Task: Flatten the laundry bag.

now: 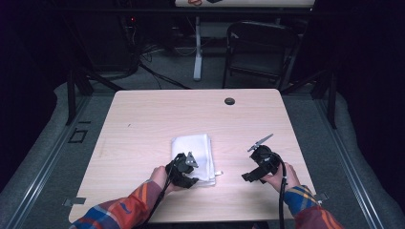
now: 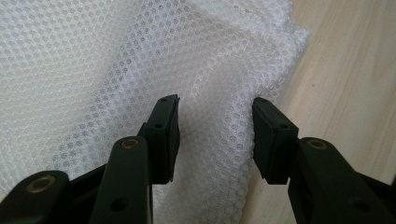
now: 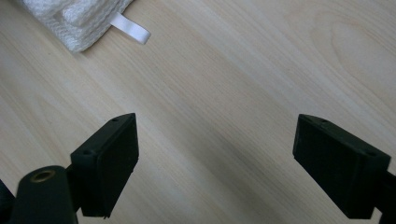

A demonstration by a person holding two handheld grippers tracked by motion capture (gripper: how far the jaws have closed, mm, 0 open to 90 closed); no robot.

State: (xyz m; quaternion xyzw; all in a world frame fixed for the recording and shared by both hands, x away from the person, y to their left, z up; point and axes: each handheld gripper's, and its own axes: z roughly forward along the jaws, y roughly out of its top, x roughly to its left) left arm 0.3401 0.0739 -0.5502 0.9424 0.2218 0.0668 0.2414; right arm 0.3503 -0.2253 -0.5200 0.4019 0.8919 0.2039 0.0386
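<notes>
A folded white mesh cloth (image 1: 193, 149) lies on the light wood table (image 1: 191, 109), a little left of centre near the front. My left gripper (image 1: 189, 172) sits at the cloth's near edge. In the left gripper view its jaws (image 2: 215, 121) stand partly apart with a fold of the cloth (image 2: 116, 60) between the pads, not visibly pinched. My right gripper (image 1: 252, 168) rests to the right of the cloth over bare wood. Its jaws (image 3: 217, 149) are wide open with nothing between them, and the cloth's corner (image 3: 74, 18) with a white loop tag (image 3: 130, 29) shows farther off.
A small black grommet (image 1: 229, 101) sits in the tabletop near the far edge. Beyond the table stand a dark folding chair (image 1: 260, 47) and the white leg of another table (image 1: 197, 47). Cables lie on the grey floor at the back.
</notes>
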